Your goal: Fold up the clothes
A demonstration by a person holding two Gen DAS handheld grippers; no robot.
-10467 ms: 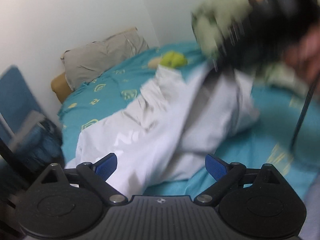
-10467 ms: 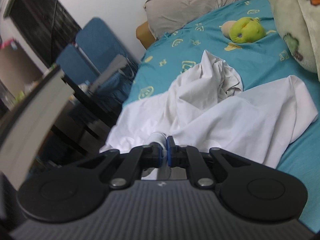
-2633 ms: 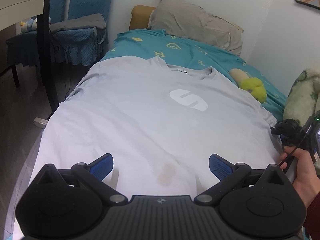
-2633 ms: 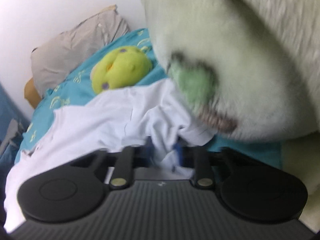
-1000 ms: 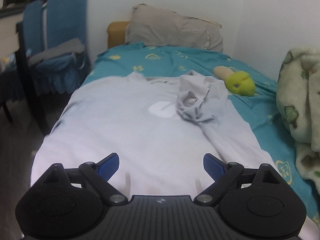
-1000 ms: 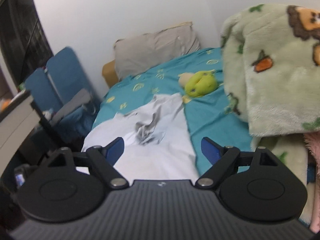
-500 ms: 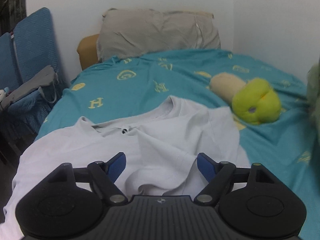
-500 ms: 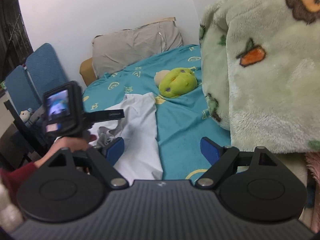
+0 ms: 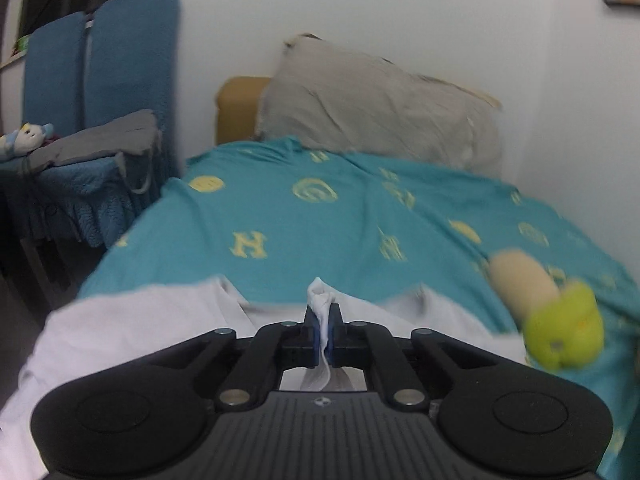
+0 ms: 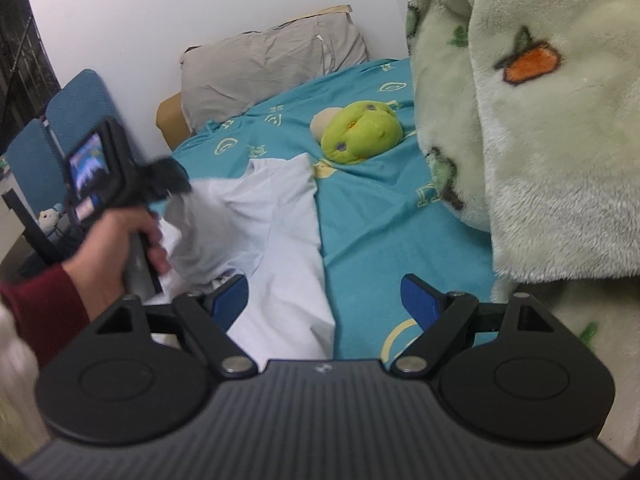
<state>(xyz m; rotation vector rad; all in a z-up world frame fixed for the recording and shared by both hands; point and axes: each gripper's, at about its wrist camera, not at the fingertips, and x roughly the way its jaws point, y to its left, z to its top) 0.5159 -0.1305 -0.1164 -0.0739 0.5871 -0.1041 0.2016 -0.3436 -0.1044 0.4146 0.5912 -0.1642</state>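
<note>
A white T-shirt (image 9: 132, 328) lies on the teal bed sheet (image 9: 304, 232), its far edge bunched up. My left gripper (image 9: 325, 330) is shut on a pinch of that white cloth, which pokes up between the blue pads. In the right wrist view the same T-shirt (image 10: 264, 232) runs down the left half of the bed. My right gripper (image 10: 324, 304) stands open over the shirt's right edge, with nothing pressed between its fingers. A person's hand (image 10: 116, 248) in a dark red sleeve holds the left gripper's handle at the left.
A grey pillow (image 9: 372, 104) leans on the wall at the bed's head. A green plush toy (image 10: 360, 132) lies on the sheet right of the shirt. A fluffy pale green blanket (image 10: 532, 120) towers at the right. Blue chairs (image 9: 100, 72) stand left of the bed.
My left gripper went forward to the shirt's far edge and shut on the cloth. My right gripper sank a little and stayed open.
</note>
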